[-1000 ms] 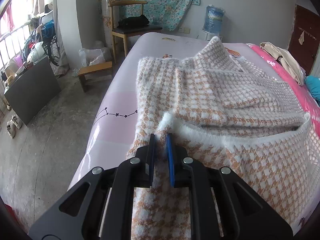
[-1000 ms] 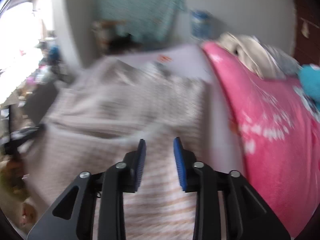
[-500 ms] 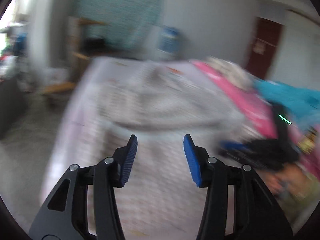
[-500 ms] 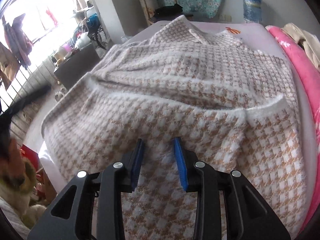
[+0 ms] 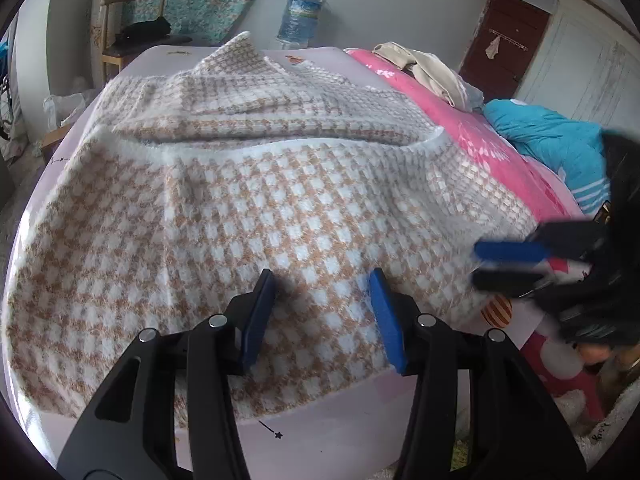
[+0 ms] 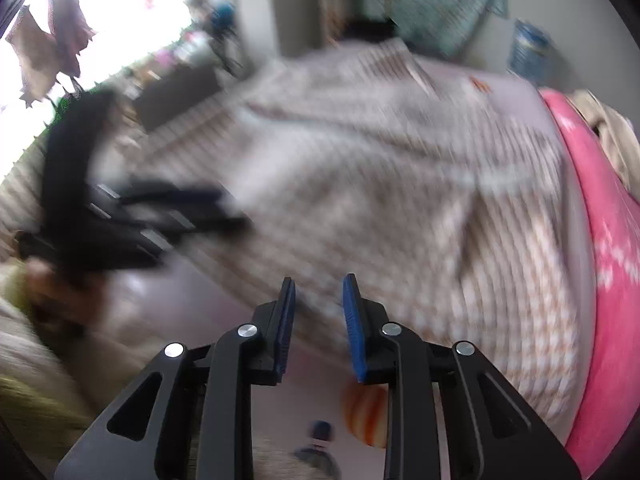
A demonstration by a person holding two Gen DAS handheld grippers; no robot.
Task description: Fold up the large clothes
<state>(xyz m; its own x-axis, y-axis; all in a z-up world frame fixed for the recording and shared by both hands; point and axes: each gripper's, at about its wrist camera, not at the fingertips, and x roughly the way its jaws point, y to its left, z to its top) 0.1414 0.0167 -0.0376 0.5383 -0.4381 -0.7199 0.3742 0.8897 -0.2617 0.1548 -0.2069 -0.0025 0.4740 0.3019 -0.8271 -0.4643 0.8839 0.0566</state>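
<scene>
The sweater [image 5: 256, 184], a fuzzy orange-and-white houndstooth knit, lies spread across the bed [image 5: 344, 404], its hem toward the near edge and its collar toward the far edge. A second earlier the left gripper [image 5: 322, 312] was closed on a white-trimmed edge of the knit; it now hangs over the hem with jaws wide apart and nothing between them. The trimmed fold it held now lies flat across the middle of the garment. The right gripper [image 6: 318, 312], then over the knit, now sits at the near right corner of the hem, jaws parted, empty; its view is motion-blurred. The bed carries a pale lilac sheet, with a pink quilt [image 5: 452, 120] along its right edge. A wooden chair [image 5: 128, 20] and a water jug [image 5: 302, 14] stand beyond the far edge.
</scene>
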